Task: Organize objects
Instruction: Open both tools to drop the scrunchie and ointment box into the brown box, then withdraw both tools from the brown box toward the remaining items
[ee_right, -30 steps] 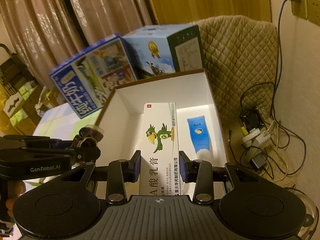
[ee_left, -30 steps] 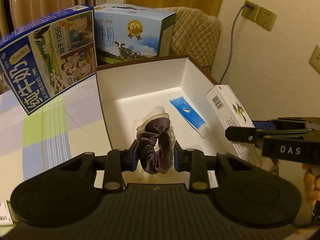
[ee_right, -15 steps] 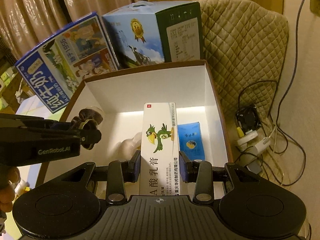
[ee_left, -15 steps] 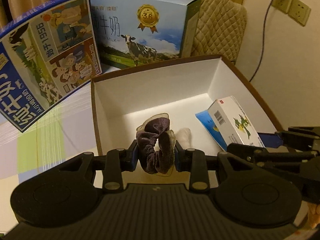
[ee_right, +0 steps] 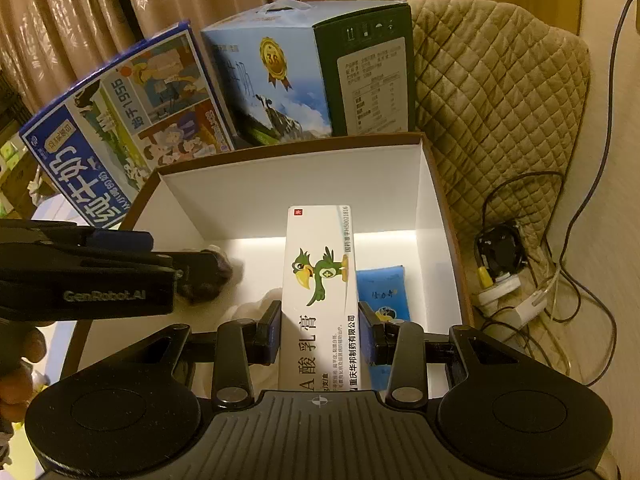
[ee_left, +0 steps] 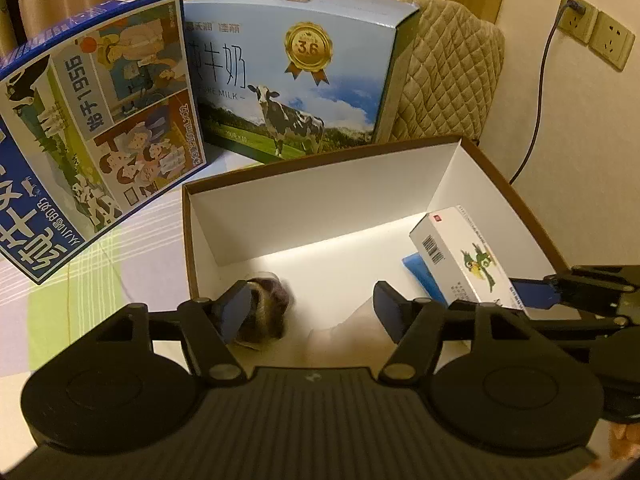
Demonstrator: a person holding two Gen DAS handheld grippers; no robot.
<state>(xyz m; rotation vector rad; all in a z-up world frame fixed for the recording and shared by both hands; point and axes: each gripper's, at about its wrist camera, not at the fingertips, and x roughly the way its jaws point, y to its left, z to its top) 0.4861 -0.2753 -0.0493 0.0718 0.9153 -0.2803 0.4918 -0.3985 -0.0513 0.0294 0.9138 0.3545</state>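
Note:
A white box with a brown rim (ee_left: 320, 160) (ee_right: 280, 148) lies open in front of both grippers. My left gripper (ee_left: 312, 312) (ee_right: 176, 252) is open over the box's near left part. A dark purple scrunchie (ee_left: 266, 308) (ee_right: 208, 280) lies on the box floor by its left finger. My right gripper (ee_right: 320, 334) (ee_left: 532, 294) is shut on a white ointment carton with a green parrot (ee_right: 320, 292) (ee_left: 464, 256), held above the right half of the box. A blue tube (ee_right: 384, 292) (ee_left: 424, 276) lies under the carton. A pale blurred shape (ee_left: 348, 328) on the floor stays unclear.
Two milk cartons stand behind the box: a dark blue one (ee_left: 92, 120) leaning at the left and a light blue one with a cow (ee_left: 288, 76). A quilted chair back (ee_right: 500, 92) is at the right. Cables and a power strip (ee_right: 516, 292) lie on the floor. Wall sockets (ee_left: 596, 28).
My left gripper has opened and let go of the scrunchie, which now lies in the box. Both grippers have moved forward over the box. The right still holds the carton.

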